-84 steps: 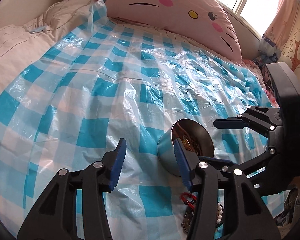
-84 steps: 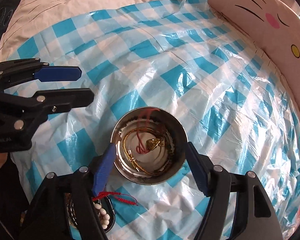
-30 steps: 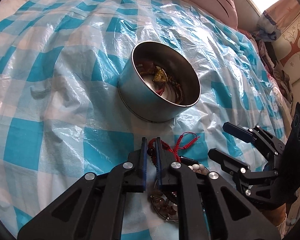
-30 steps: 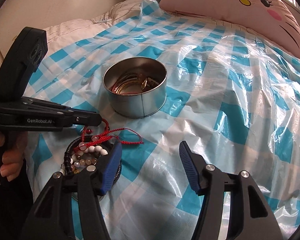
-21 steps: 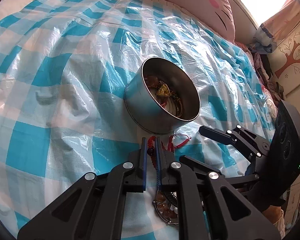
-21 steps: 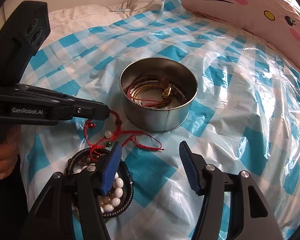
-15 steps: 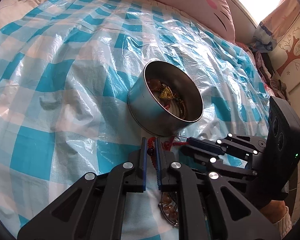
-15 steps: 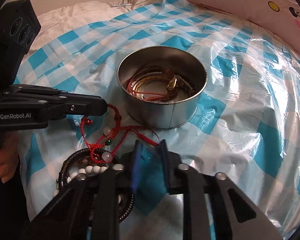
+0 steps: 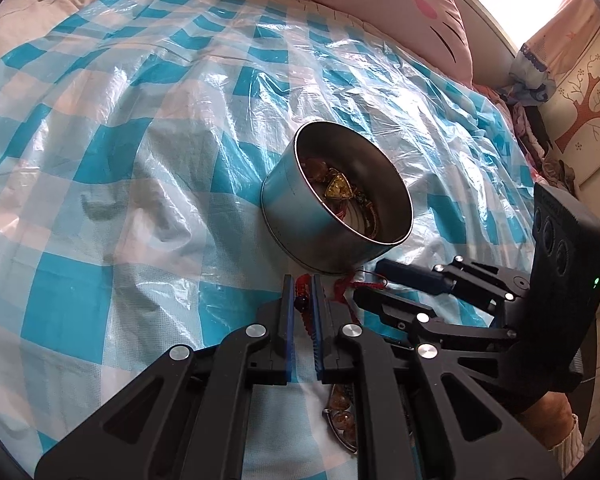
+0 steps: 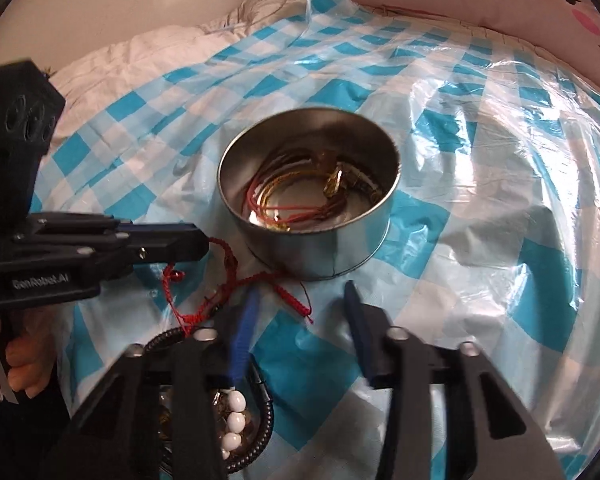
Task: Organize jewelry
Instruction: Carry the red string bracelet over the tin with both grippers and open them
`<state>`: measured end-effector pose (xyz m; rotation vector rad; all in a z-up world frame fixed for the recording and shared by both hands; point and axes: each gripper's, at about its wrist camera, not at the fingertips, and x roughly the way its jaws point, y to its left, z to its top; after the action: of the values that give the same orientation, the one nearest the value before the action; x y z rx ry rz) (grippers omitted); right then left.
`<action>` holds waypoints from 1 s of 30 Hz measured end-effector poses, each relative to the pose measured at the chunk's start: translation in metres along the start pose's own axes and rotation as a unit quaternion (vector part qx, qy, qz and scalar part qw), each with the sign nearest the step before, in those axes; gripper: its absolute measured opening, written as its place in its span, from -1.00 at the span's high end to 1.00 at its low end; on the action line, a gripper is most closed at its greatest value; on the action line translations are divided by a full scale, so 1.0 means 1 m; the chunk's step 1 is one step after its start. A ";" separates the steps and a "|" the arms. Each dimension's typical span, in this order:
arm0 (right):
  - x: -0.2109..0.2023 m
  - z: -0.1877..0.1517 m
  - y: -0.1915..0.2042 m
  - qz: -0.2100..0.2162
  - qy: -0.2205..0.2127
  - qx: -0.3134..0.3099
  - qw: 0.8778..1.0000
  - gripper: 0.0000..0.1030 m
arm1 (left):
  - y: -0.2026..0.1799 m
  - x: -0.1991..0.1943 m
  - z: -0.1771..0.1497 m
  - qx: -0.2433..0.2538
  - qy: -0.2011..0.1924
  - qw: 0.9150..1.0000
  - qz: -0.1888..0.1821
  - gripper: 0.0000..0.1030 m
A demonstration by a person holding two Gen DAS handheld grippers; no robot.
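A round metal tin point(image 9: 336, 208) point(image 10: 308, 196) with gold and red jewelry inside sits on the blue checked plastic sheet. My left gripper point(image 9: 300, 292) is shut on a red cord bracelet point(image 9: 302, 304) with dark beads and holds it just off the sheet beside the tin; the cord point(image 10: 228, 268) trails down to the pile. My right gripper point(image 10: 300, 296) is open, low in front of the tin, over the cord's loose end. A pile of bracelets with white beads point(image 10: 236, 424) lies under it.
A pink cat-face pillow point(image 9: 400, 4) lies at the far end of the bed. A white duvet point(image 10: 160, 52) borders the sheet at the back left. The plastic sheet point(image 9: 100, 160) is wrinkled and shiny all round the tin.
My left gripper closed on the red bracelet and lifted it toward the tin. My right gripper shut half a second ago and is open again now, moved closer to the tin.
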<state>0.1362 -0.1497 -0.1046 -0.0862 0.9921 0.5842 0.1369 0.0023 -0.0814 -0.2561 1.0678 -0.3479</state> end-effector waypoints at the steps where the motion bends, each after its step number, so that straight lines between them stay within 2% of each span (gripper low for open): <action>1: 0.000 -0.002 0.004 -0.006 0.000 -0.012 1.000 0.76 | 0.001 0.000 0.000 -0.001 -0.001 1.000 0.000 0.86; 2: -0.004 -0.003 0.006 -0.005 -0.004 -0.015 1.000 0.88 | 0.001 -0.001 0.000 -0.002 -0.001 1.000 0.000 0.86; 10: -0.061 -0.033 -0.014 0.028 -0.086 0.073 0.993 0.90 | 0.001 -0.006 -0.001 -0.001 -0.009 1.000 -0.008 0.86; 13: -0.065 -0.032 -0.018 0.024 -0.081 0.080 0.993 0.89 | 0.000 -0.005 -0.002 0.000 -0.007 1.000 -0.005 0.86; 15: -0.057 -0.025 -0.017 0.018 -0.062 0.072 0.995 0.31 | 0.000 -0.005 -0.002 0.001 -0.007 1.000 -0.003 0.86; 16: -0.053 -0.021 -0.014 0.014 -0.060 0.066 0.996 -0.27 | 0.000 -0.005 -0.002 0.001 -0.006 1.000 -0.002 0.86; 17: -0.049 -0.017 -0.010 0.010 -0.064 0.055 0.996 -0.34 | 0.000 -0.004 -0.002 0.001 -0.006 1.000 -0.001 0.86; 19: -0.036 -0.008 -0.002 0.005 -0.052 0.036 0.998 -0.33 | 0.001 -0.003 -0.001 0.001 -0.005 1.000 0.002 0.86; 21: -0.018 -0.001 0.002 -0.007 -0.033 0.021 0.999 -0.17 | 0.002 -0.003 -0.001 0.000 -0.006 1.000 0.004 0.86; 23: 0.000 0.002 0.005 -0.018 0.000 0.010 1.000 0.74 | 0.003 -0.003 -0.001 -0.001 -0.006 1.000 0.007 0.86; 24: 0.002 0.000 0.006 -0.025 0.002 0.003 1.000 0.80 | 0.004 -0.002 0.000 -0.003 -0.005 1.000 0.006 0.86; 25: 0.000 -0.002 0.008 -0.020 -0.001 -0.001 1.000 0.94 | 0.004 -0.002 0.000 -0.003 -0.004 1.000 0.006 0.86; 30: -0.033 -0.018 0.004 0.007 -0.041 0.030 0.999 0.94 | 0.003 -0.005 0.000 -0.001 -0.009 1.000 0.002 0.86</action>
<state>0.1070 -0.1658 -0.0876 -0.0026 0.9303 0.5671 0.1350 0.0075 -0.0787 -0.2581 1.0510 -0.3397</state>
